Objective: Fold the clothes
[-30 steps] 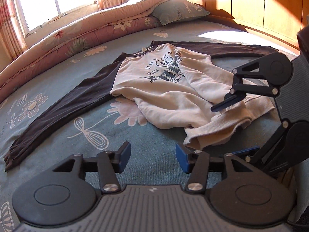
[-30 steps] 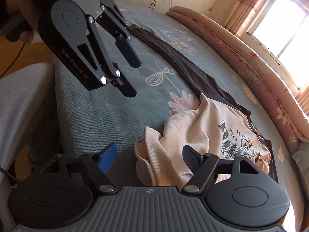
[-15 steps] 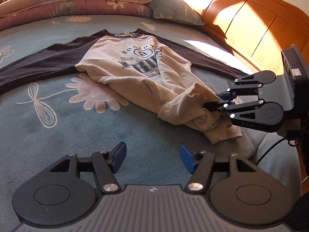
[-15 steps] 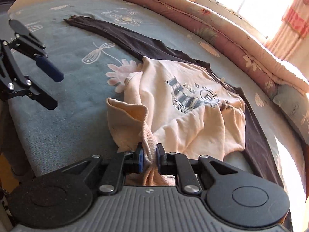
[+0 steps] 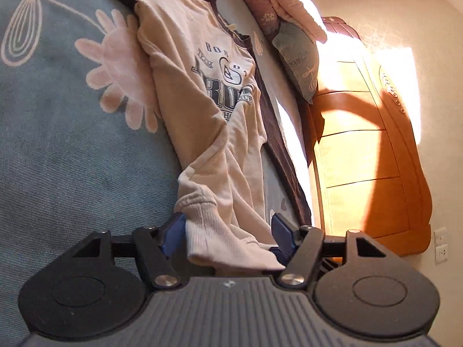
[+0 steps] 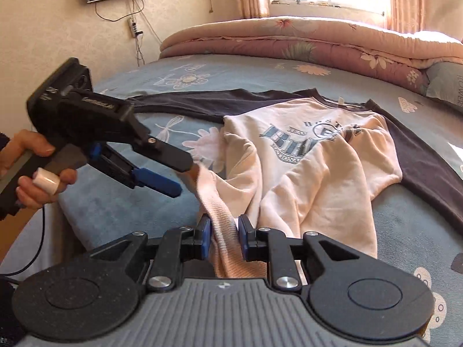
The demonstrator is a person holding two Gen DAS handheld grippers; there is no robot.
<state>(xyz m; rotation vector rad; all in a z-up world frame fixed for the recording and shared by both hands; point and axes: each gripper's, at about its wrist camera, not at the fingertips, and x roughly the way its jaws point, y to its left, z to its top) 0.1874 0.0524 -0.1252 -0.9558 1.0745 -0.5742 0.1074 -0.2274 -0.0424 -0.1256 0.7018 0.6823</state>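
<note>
Compared with half a second before, the left gripper (image 5: 228,235) had come from open air over the bed (image 5: 58,159) down to the ribbed hem (image 5: 214,231) of the sweatshirt (image 5: 202,92), and the right gripper (image 6: 224,235), which was pressed tight on that hem then, showed a wider gap between its blue pads. On the left, a hand (image 6: 29,167) held the left gripper by its handle, and the jaws stood wide apart, one on each side of the bunched hem, so the cloth lay between them but nothing pinched it. I judge that it was placed so to take a second corner of the hem. In the middle, the sweatshirt lay face up on the blue flowered bed, its cream body crumpled and drawn toward the near edge, and its dark sleeves (image 6: 202,105) spread out flat to both sides. On the right, the right gripper had the hem running between its pads; the jaws were only partly closed, and I cannot tell whether they truly pinched the cloth or only stood around it. Probably both grippers were at the hem in order to pull the body straight, because a wrinkled body gives no clean fold. Behind, a rolled quilt (image 6: 318,40) lay along the far side under the window.
</note>
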